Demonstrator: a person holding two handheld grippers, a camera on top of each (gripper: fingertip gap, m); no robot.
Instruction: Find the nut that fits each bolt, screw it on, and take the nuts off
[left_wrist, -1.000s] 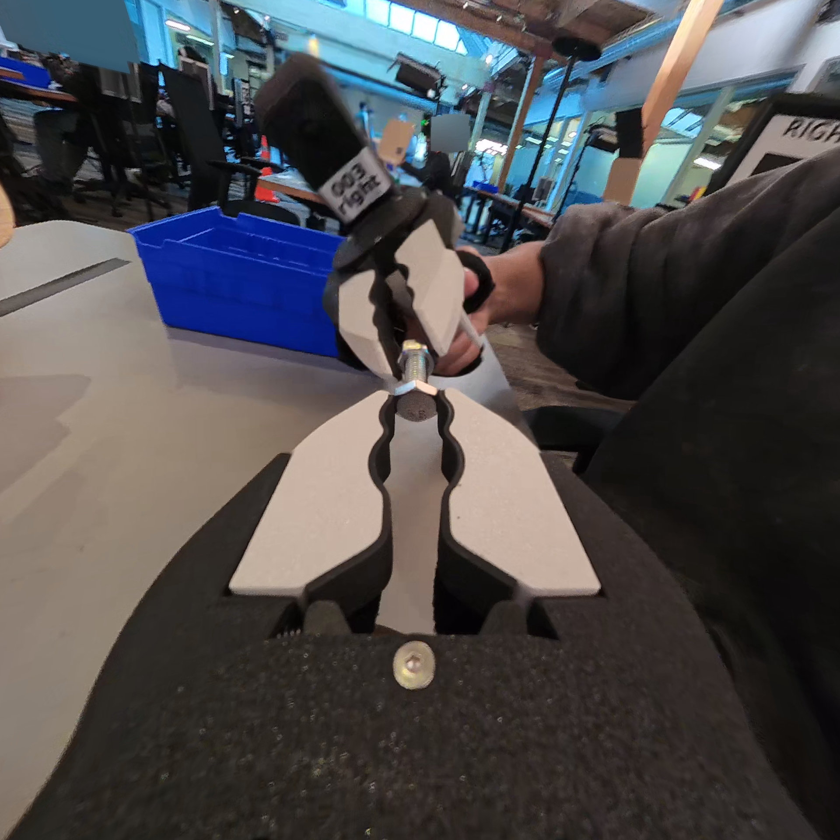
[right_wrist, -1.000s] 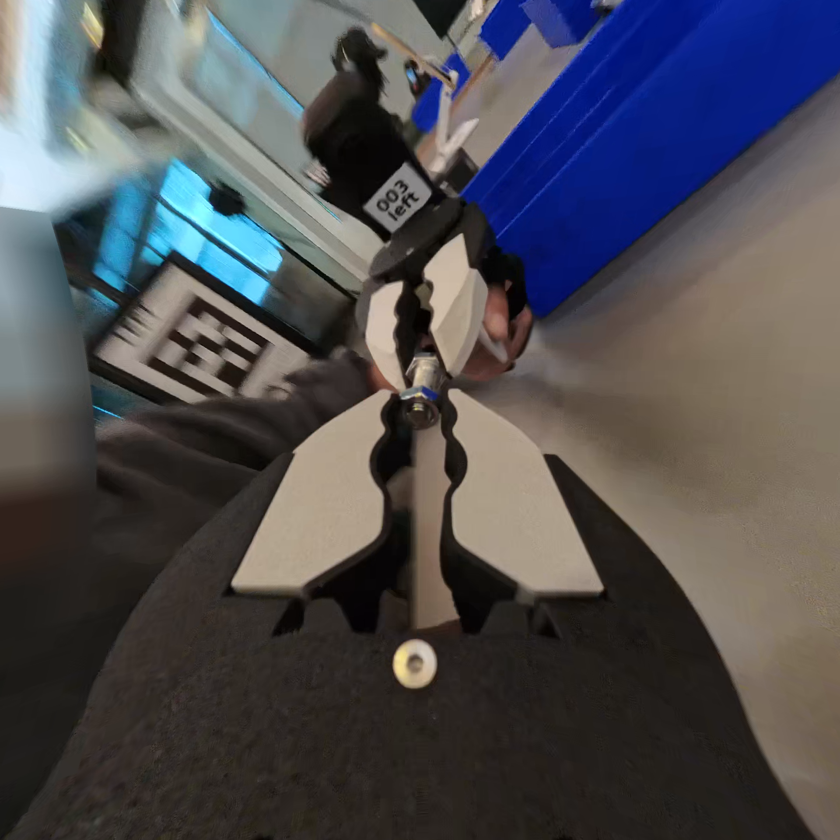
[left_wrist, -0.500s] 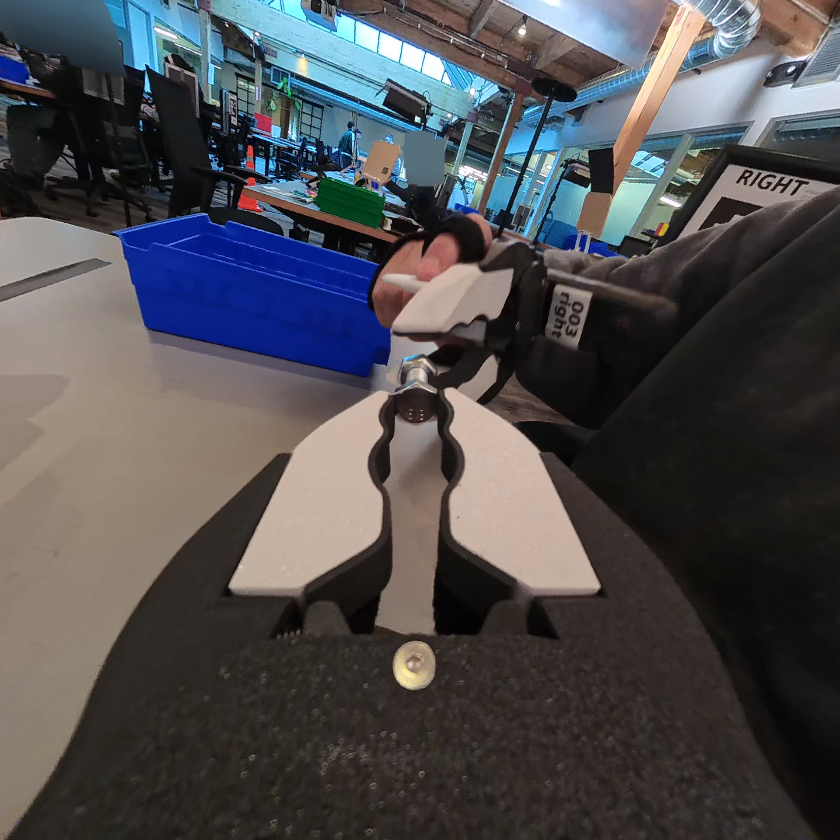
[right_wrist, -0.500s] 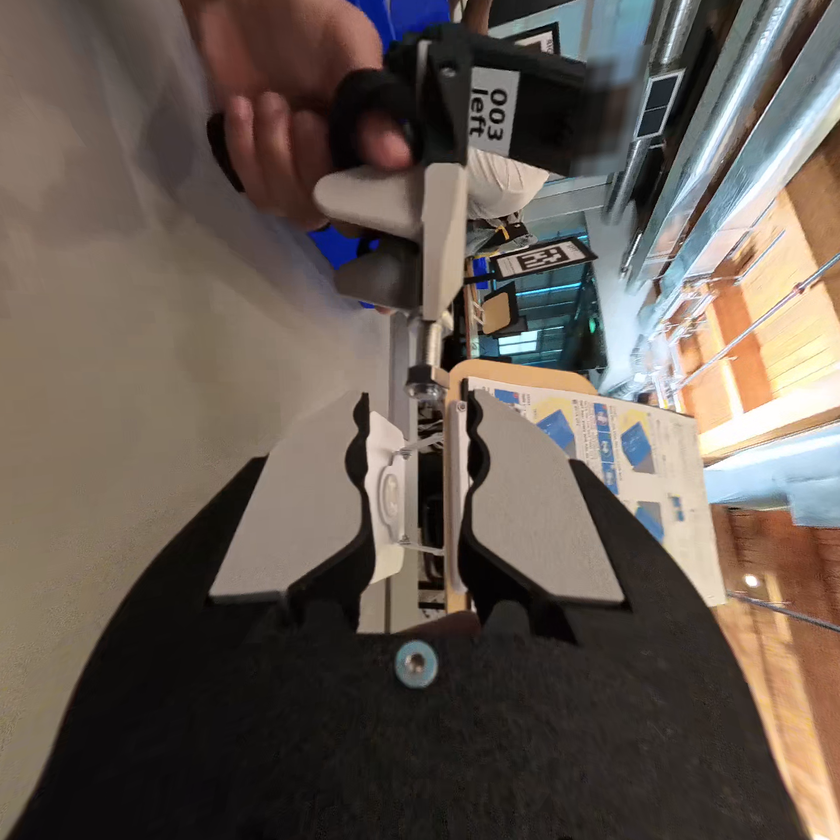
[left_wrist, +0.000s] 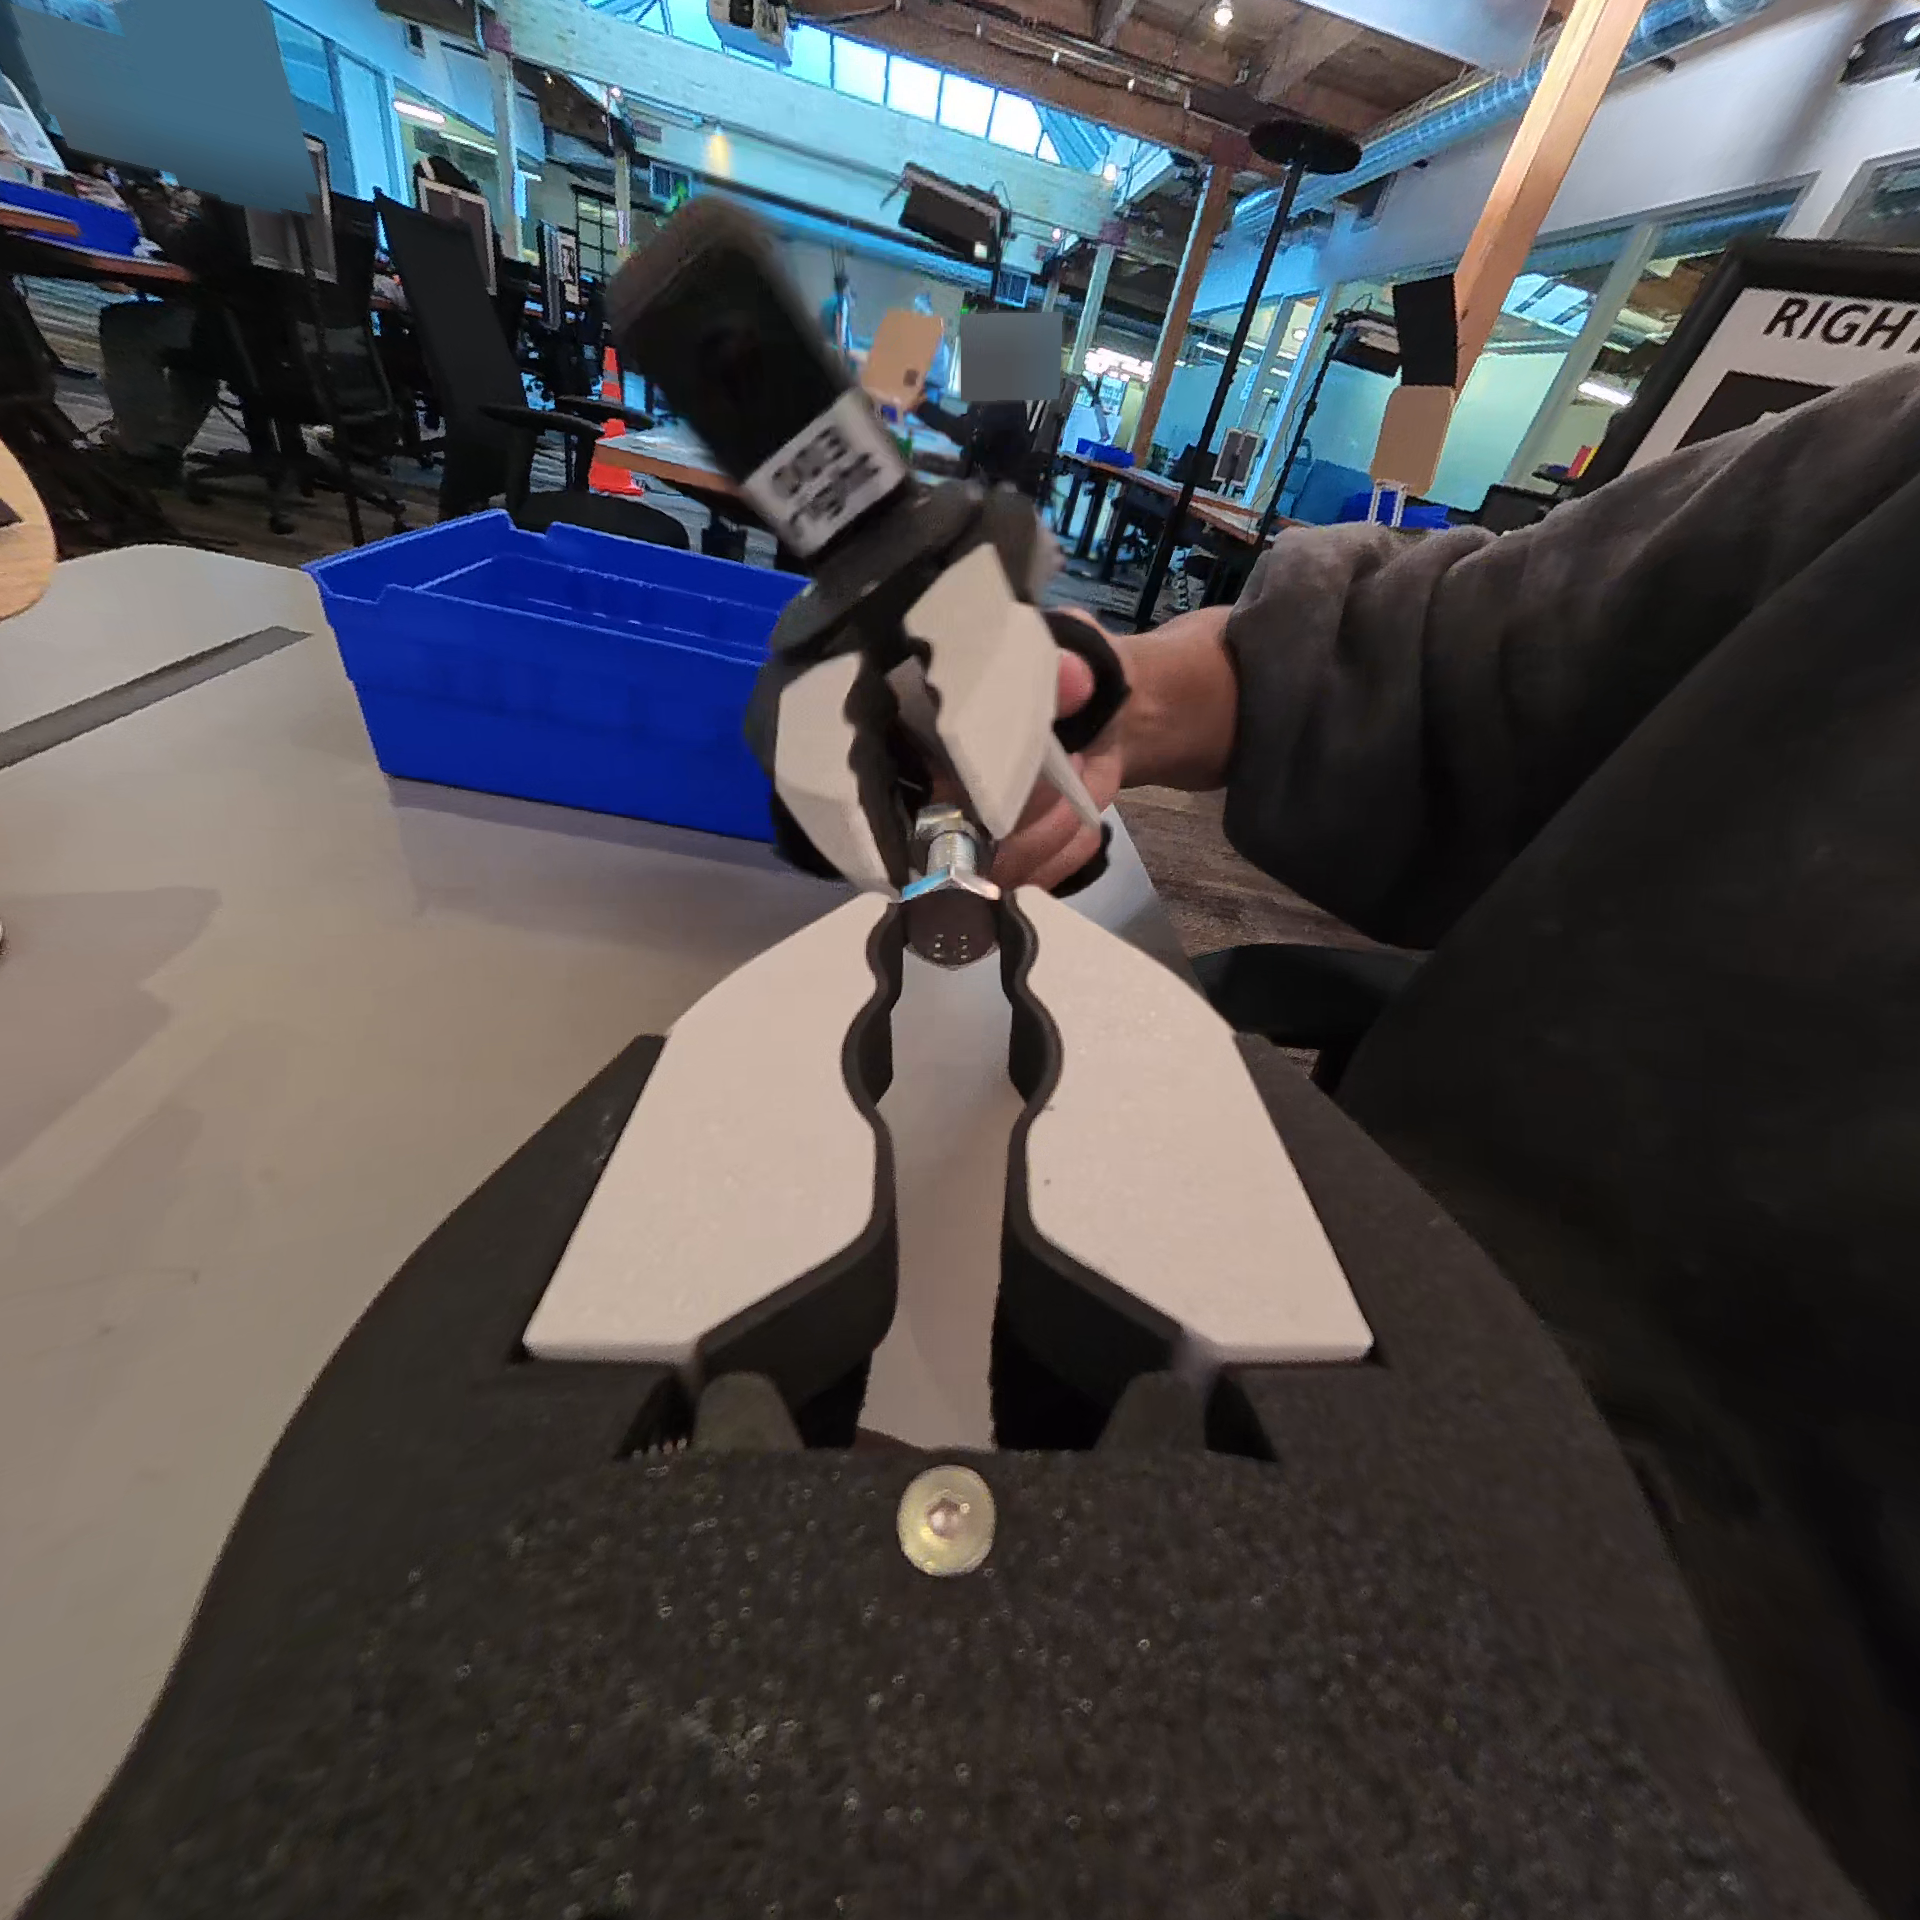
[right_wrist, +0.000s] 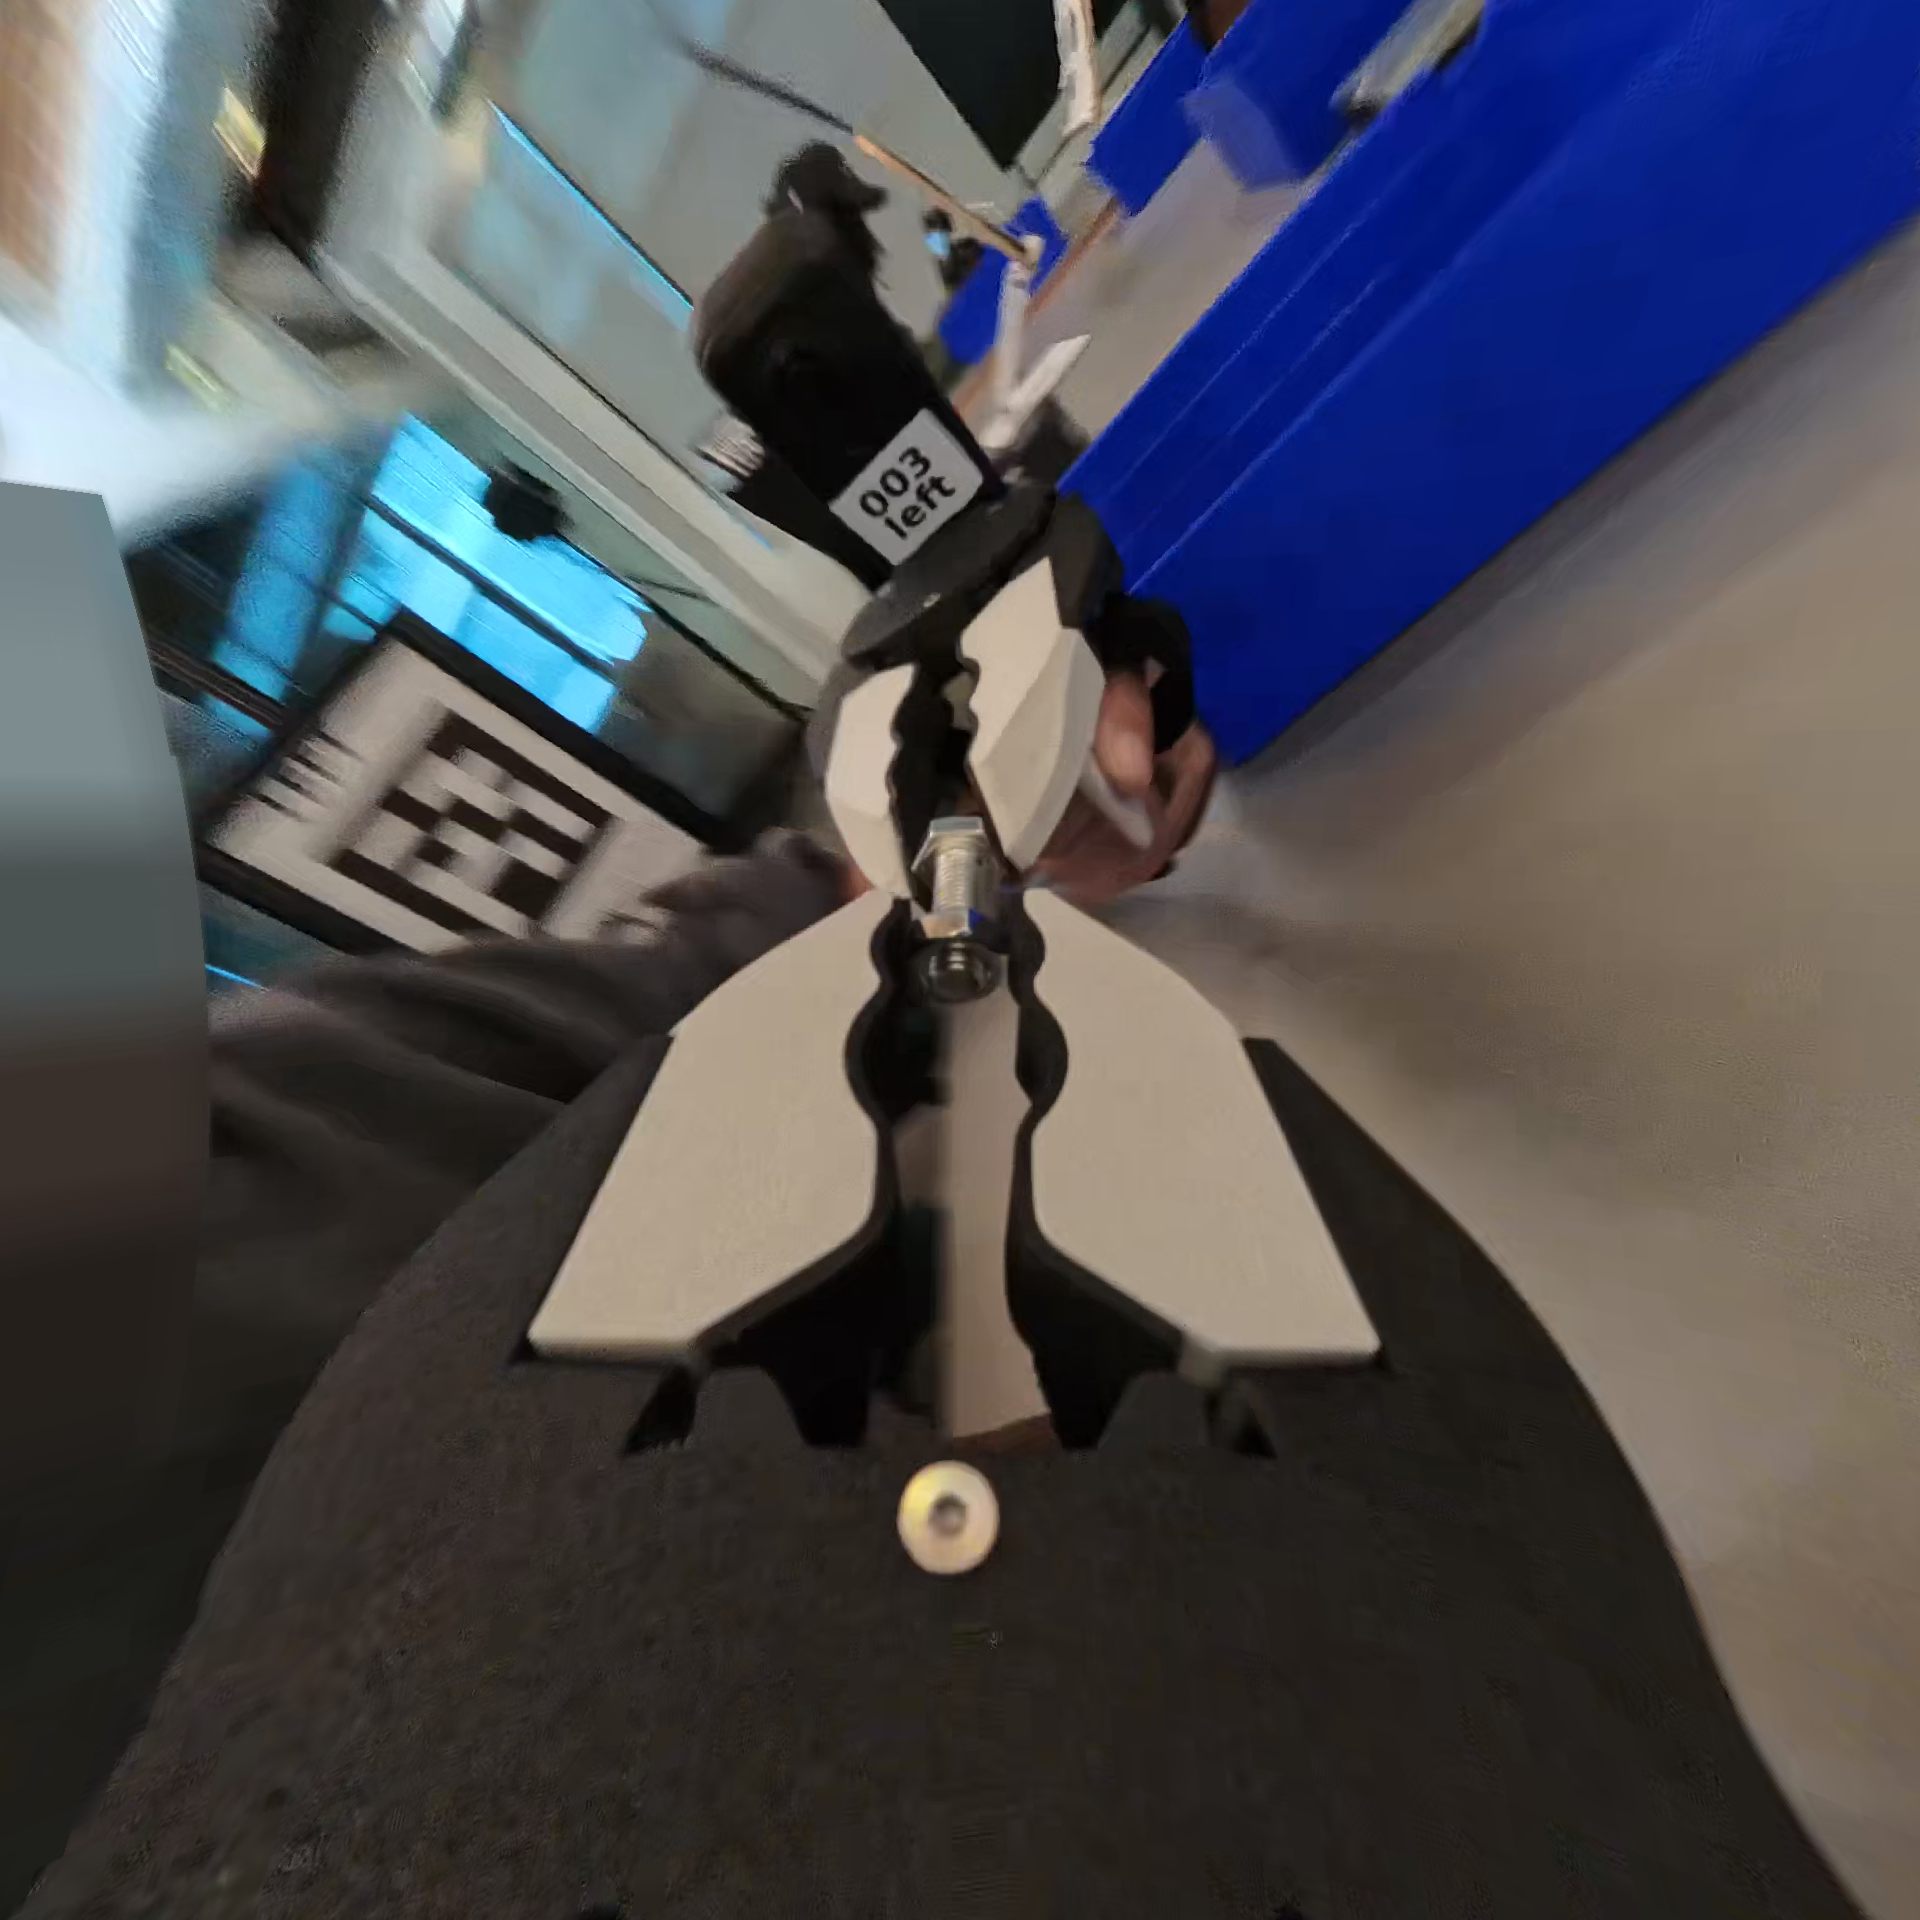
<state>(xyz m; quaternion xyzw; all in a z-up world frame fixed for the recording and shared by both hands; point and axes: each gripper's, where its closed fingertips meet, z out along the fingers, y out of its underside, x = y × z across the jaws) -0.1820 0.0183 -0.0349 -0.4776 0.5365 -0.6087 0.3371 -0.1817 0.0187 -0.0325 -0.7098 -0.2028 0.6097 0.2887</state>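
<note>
Right tongs (right_wrist: 951, 961), swung aside and open half a second ago, again clamp the silver hex nut (right_wrist: 953, 971) on the short steel bolt (left_wrist: 951, 935) whose head the left tongs (left_wrist: 948, 940) grip above the grey worktop's (left_wrist: 260, 987) near edge, so probably another turn begins.

Two close wrist cameras facing each other, both sharing bolt (left_wrist: 951, 940) and blue bin (left_wrist: 561, 665).
</note>
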